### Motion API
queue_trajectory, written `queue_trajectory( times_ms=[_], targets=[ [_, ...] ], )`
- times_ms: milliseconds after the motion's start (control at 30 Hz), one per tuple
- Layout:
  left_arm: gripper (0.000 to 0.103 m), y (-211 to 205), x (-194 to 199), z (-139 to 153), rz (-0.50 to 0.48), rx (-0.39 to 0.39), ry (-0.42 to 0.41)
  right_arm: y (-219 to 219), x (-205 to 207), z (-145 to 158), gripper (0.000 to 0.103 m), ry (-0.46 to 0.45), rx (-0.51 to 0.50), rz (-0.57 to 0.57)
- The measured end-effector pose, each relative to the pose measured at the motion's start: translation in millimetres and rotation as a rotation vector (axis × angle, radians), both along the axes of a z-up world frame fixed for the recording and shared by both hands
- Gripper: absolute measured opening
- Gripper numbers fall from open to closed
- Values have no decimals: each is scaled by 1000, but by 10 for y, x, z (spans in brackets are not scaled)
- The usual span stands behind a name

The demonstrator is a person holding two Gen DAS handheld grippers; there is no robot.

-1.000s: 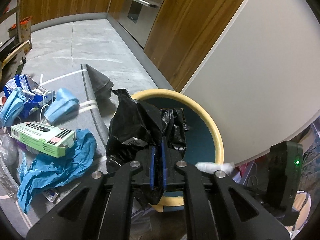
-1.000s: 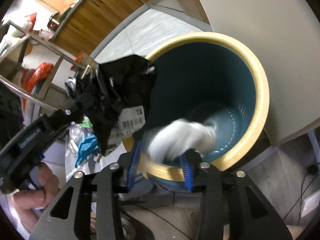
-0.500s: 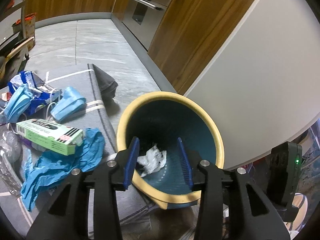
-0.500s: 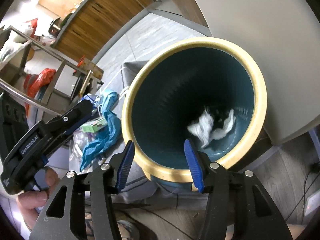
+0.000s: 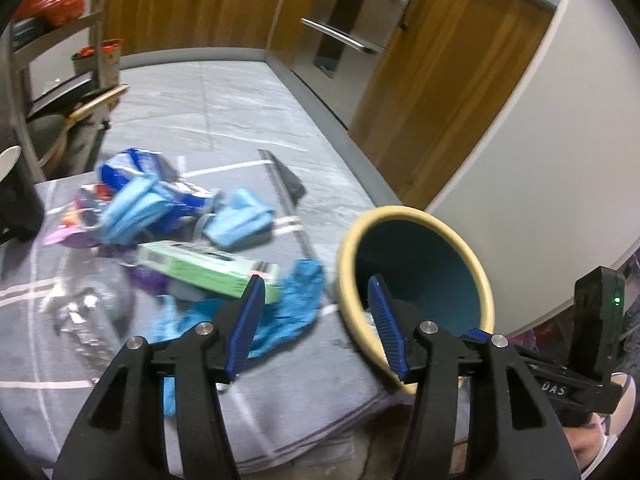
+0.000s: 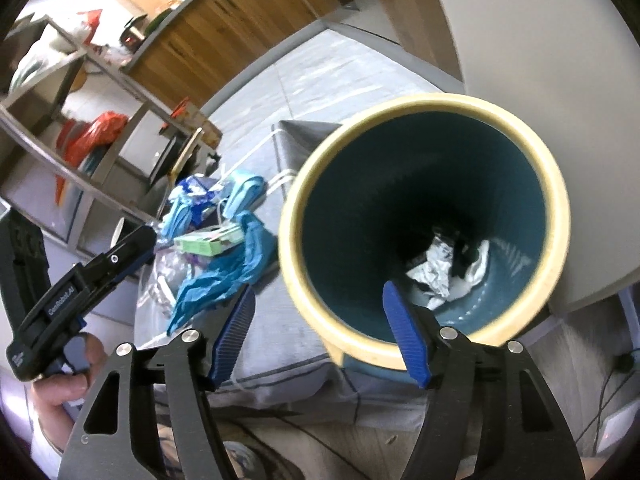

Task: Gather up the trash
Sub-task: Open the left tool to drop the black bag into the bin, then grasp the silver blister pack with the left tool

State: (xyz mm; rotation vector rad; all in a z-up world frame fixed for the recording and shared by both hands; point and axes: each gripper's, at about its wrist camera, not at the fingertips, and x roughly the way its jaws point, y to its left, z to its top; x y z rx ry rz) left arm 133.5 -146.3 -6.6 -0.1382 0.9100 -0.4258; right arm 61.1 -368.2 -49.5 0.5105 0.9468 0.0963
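A teal bin with a cream rim (image 5: 416, 216) (image 6: 424, 104) stands at the edge of a grey mat. At its bottom lie crumpled white paper (image 6: 436, 268) and a bit of black bag (image 6: 464, 256). My left gripper (image 5: 316, 292) hangs empty over the mat, left of the bin's rim, its jaws opening. My right gripper (image 6: 320, 300) is empty too, jaws opening, straddling the bin's near rim. On the mat lie a green box (image 5: 208, 266) (image 6: 208, 242), a crumpled blue glove (image 5: 288, 312) (image 6: 224, 276), blue masks (image 5: 240, 220) and a blue wrapper (image 5: 132, 164).
Clear plastic (image 5: 88, 304) lies on the grey mat (image 5: 300, 408) at the left. Wooden cabinets (image 5: 448, 80) and a white wall (image 5: 560, 160) stand behind the bin. A metal shelf (image 6: 80, 112) is at the far left. A hand (image 6: 60, 392) holds the left gripper's handle.
The black bag left my left gripper and the white wad left my right gripper; both dropped into the bin. Both sets of jaws widened. My left gripper swung left toward the trash pile.
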Motion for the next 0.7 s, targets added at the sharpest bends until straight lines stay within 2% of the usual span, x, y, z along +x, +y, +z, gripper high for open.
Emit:
queue_trajectory(
  times_ms=[233,467,567,700],
  targets=[
    [53,479,-26,-29,80,16,10,324,97,14,69,6,-20,59],
    [53,710,-106,-346,84,95,68,592,177,15,70,13,-24,94],
    [53,830,-118,-418,89,103,80,696,211,3,70,17,-23,107],
    [53,1119,-120,-432,156,94,81,853,275,-14,70,25,-22,128]
  ],
)
